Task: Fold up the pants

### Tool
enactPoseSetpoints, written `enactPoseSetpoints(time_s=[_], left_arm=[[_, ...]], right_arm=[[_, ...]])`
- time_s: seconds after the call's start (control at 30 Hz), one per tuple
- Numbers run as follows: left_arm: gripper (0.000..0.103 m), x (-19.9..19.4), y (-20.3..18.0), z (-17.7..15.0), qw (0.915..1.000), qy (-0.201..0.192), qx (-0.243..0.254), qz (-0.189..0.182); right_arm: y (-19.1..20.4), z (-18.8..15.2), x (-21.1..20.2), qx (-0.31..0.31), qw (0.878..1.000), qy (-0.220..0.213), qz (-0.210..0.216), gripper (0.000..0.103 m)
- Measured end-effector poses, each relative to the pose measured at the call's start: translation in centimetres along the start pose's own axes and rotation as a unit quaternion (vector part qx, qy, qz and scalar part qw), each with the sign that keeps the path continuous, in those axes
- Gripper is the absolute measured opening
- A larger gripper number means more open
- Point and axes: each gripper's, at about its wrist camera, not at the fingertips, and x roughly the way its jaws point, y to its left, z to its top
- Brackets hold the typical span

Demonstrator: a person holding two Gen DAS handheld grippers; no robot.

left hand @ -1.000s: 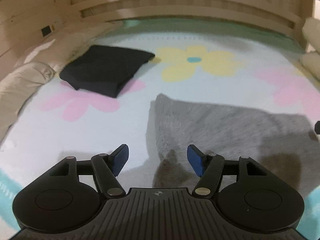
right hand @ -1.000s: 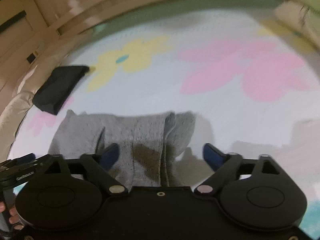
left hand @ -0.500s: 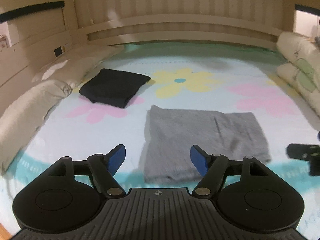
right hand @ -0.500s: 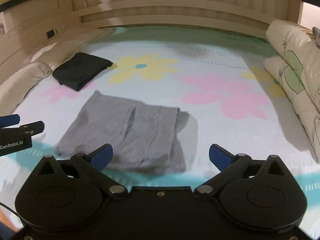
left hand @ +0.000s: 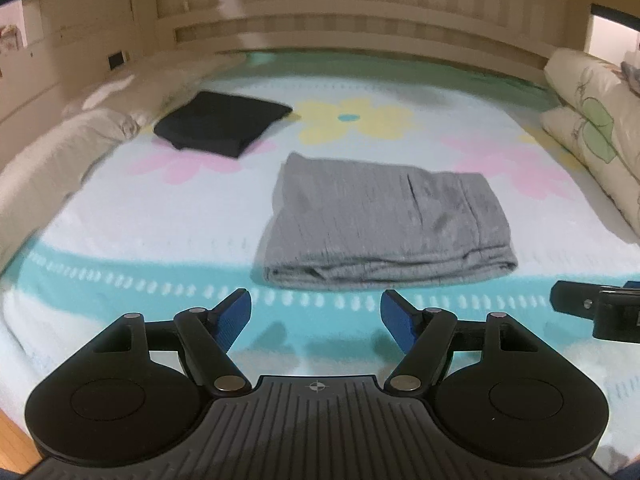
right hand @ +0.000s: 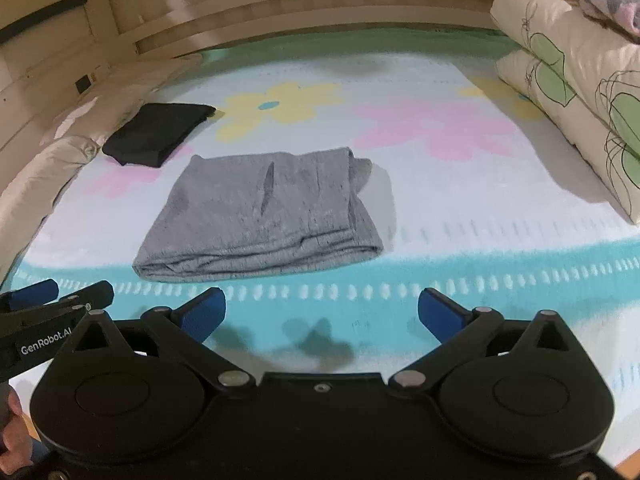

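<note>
Grey pants folded into a neat rectangle on the bed, near its front edge. Left tongs spread wide, holding nothing, just short of the pants. Right tongs likewise agape, empty. Black garment folded, well apart, back left.

Flowered bedspread beneath a slatted cream headboard, warmly lit.

Grey pants lie on a white bedspread printed with yellow and pink flowers and a teal band. Folded black cloth. Cream pillows bear green leaves. Blue fingertips.
</note>
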Motion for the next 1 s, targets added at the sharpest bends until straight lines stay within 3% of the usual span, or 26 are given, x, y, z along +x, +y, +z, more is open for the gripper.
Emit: enactPoseSetpoints(time_s=[0.3, 1.0], left_arm=[[0.07, 1.1, 0.0, -0.4, 0.9999, 0.015, -0.003, 0.003], [0.07, 1.1, -0.6, -0.7, 0.9994, 0.021, 0.022, 0.017]], right_arm=[[0.4, -0.3, -0.1, -0.026, 0.999, -0.022, -0.035, 0.102], [1.0, -0.8, 1.3, -0.034, 0.999, 0.015, -0.04, 0.102]])
